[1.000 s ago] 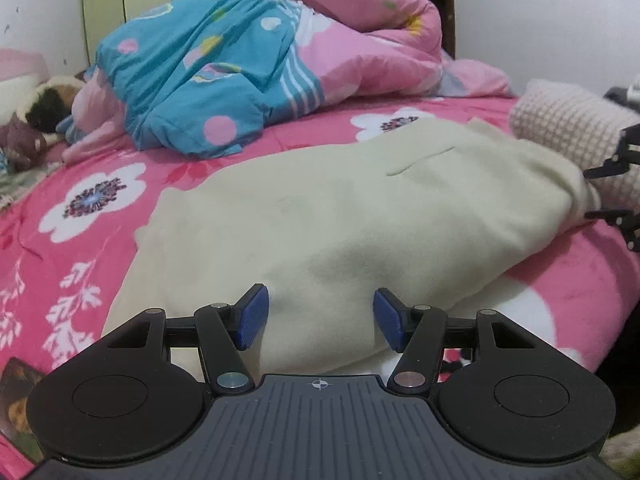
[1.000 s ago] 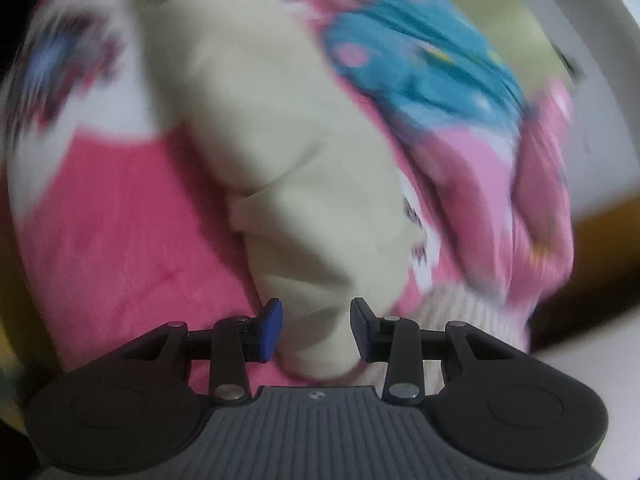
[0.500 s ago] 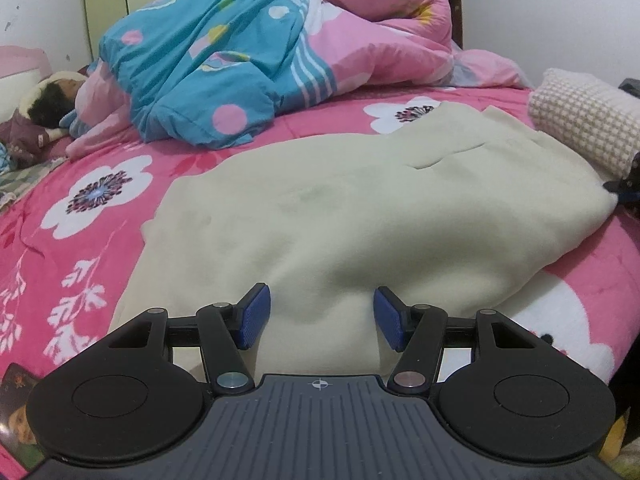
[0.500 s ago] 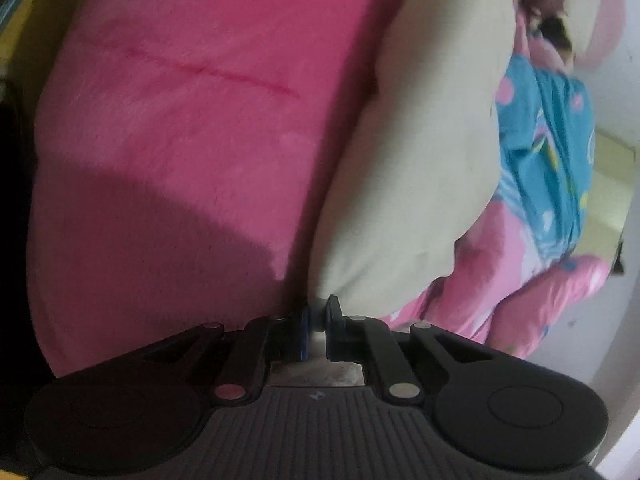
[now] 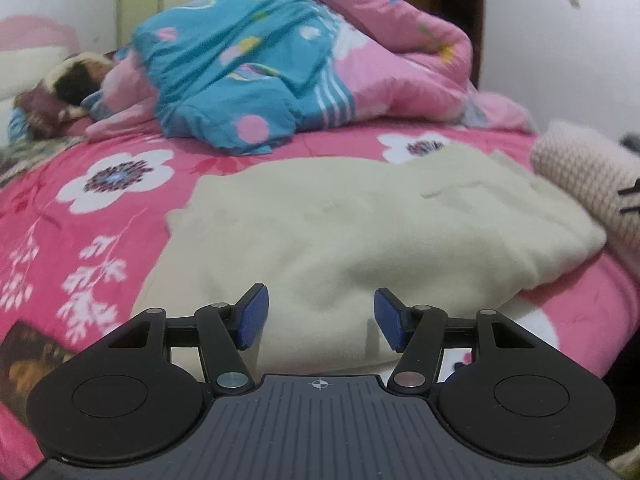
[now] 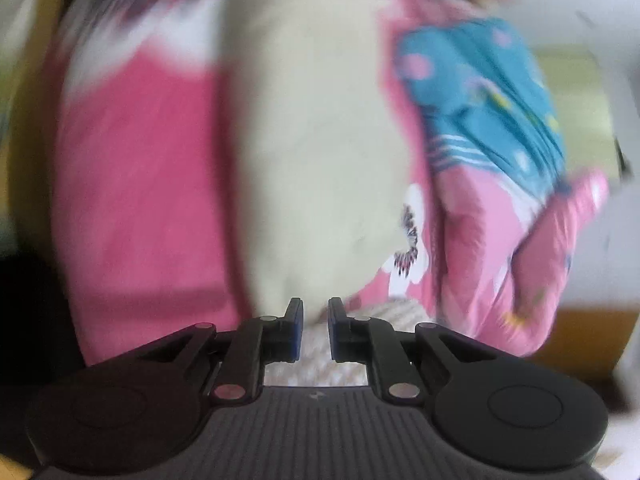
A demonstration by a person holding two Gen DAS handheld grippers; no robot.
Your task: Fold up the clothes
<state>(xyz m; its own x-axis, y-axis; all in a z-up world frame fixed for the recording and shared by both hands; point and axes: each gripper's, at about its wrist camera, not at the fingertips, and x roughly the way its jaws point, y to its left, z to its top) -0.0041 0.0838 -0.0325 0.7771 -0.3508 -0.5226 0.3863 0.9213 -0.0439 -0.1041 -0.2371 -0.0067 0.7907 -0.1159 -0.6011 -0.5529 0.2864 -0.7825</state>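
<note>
Left gripper is hovering with jaws wide apart over the near edge of the cream garment — apparently lining up a grasp; right gripper, jaws narrowly parted and empty, is pointing along the garment, spread on the pink floral bedspread

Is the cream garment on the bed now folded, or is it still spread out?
Mostly spread out. The cream garment lies broad and fairly flat over the pink bedspread, rumpled at its edges. No neat fold shows; the right wrist view is blurred.

- A pink bedsheet with white flowers covers the bed.
- A blue and pink quilt lies bunched at the far side.
- A knitted cushion sits at the right edge.
</note>
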